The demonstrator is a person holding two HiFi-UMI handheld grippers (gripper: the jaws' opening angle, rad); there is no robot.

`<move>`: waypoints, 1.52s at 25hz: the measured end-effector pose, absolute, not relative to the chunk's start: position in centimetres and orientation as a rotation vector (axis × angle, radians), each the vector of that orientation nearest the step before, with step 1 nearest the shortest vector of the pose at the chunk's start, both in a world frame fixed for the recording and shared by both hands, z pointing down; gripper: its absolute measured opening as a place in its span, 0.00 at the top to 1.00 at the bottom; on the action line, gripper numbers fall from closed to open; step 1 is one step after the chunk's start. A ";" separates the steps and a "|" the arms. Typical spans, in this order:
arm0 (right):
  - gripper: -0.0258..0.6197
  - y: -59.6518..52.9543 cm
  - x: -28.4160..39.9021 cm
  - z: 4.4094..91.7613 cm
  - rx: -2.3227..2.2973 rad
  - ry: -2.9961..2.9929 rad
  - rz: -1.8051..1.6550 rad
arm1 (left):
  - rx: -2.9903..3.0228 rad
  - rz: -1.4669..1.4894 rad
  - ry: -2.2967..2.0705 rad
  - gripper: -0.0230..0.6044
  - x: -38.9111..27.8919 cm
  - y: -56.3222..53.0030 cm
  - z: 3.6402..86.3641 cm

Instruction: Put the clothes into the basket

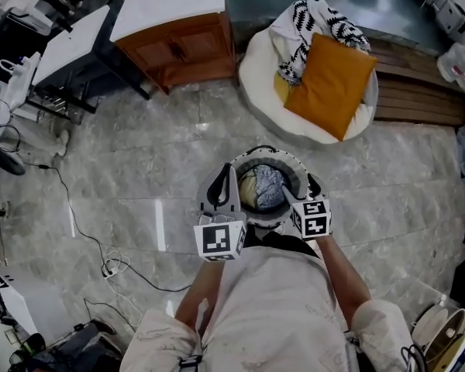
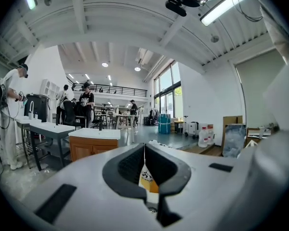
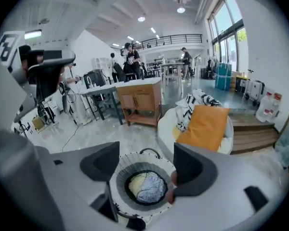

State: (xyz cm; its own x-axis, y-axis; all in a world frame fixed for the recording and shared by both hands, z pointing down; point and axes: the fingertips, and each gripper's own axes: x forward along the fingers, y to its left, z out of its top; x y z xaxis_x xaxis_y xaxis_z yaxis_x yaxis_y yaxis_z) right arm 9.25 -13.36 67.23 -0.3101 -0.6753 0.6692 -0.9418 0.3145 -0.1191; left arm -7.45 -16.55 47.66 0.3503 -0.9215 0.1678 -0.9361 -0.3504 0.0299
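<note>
With the left gripper (image 2: 144, 150) pressed together on nothing and the right gripper (image 3: 145, 154) spread over the basket (image 1: 294, 169) of clothes (image 1: 262, 188), the far patterned cloth (image 1: 314, 22) looked soft, light and limp, best pinched at a bunched fold.

Clothes (image 1: 262, 188) lie in the basket (image 1: 276, 155), with the beanbag (image 1: 256, 76) behind it.

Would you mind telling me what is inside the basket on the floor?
Inside the basket lie a pale yellow cloth and a blue-grey cloth, side by side. Whatever is beneath them, and the basket's bottom, is covered.
</note>
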 end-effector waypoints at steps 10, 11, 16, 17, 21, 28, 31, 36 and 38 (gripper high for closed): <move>0.44 -18.1 14.0 51.9 1.733 -2.280 0.386 | 2.488 0.125 -1.833 0.95 -8.6 -16.2 43.7; 0.44 -18.3 14.4 50.3 1.766 -2.296 0.342 | 2.486 0.115 -1.844 0.95 -8.7 -16.2 43.2; 0.44 -18.9 15.1 43.4 1.849 -2.373 0.152 | 2.490 0.044 -1.899 0.95 -9.4 -16.2 40.2; 0.44 -18.9 15.1 42.2 1.860 -2.395 0.130 | 2.492 0.032 -1.908 0.95 -9.5 -16.2 39.6; 0.44 -18.5 15.0 37.8 1.904 -2.500 0.069 | 2.499 -0.012 -1.941 0.95 -10.0 -16.2 37.3; 0.44 -18.0 15.4 33.4 1.984 -2.554 -0.082 | 2.520 -0.056 -1.999 0.95 -10.6 -16.5 34.7; 0.44 -17.6 15.6 32.8 2.003 -2.546 -0.112 | 2.523 -0.065 -2.004 0.95 -10.7 -16.3 34.4; 0.45 -17.5 15.4 32.6 1.987 -2.548 -0.108 | 2.524 -0.075 -2.003 0.95 -10.5 -16.4 34.3; 0.51 -17.7 15.5 32.5 1.991 -2.546 -0.097 | 2.530 -0.076 -2.004 0.95 -10.4 -16.5 34.2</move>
